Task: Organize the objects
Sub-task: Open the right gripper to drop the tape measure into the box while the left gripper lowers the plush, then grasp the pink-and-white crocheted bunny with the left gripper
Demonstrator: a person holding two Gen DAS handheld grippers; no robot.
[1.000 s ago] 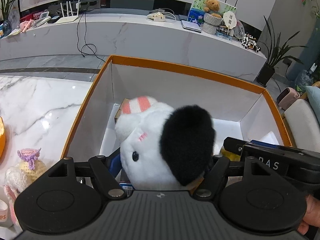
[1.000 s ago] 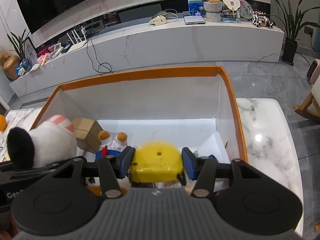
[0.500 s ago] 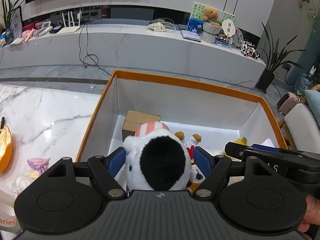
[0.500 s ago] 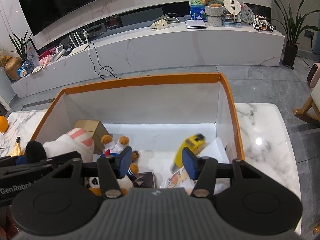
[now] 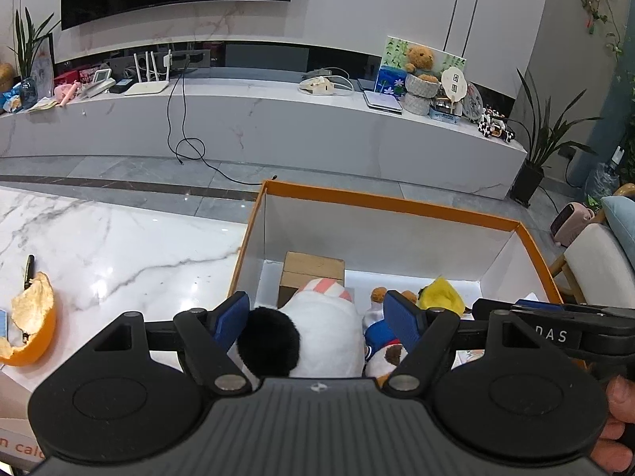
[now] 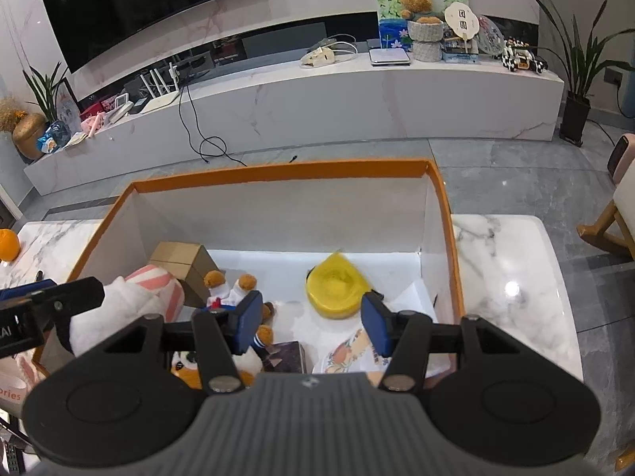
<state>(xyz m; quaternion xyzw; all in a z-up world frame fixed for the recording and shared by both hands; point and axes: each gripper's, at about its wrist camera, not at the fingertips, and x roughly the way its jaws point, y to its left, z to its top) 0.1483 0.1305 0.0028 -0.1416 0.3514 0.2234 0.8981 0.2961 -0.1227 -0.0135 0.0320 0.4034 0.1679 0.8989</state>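
— Where do your claws stand?

— My left claw [image 5: 315, 317] hangs over the near-left corner of the orange-rimmed box [image 5: 389, 200], jaws spread well apart. The white plush with the black ear [image 5: 317, 337] lies between them but below, inside the box; the blue pads [image 5: 234, 317] do not press on it, so I hold nothing there. My right claw [image 6: 311, 323] is parted less widely, and it too is empty: the yellow toy [image 6: 335, 287] sits on the box floor just beyond its pads, blurred, as if not yet at rest.

— So which step is this?

— I judge it the end of a drop: both toys are in the box, beside the little bear doll [image 6: 230, 283] and the cardboard carton [image 6: 182, 261] further back.

— And next?

— Probably lifting clear of the walls and turning left, to the table [image 5: 119, 246], where an orange peel [image 5: 29, 325] and a pen [image 5: 28, 271] lie. I cannot tell which of them belongs in the box.
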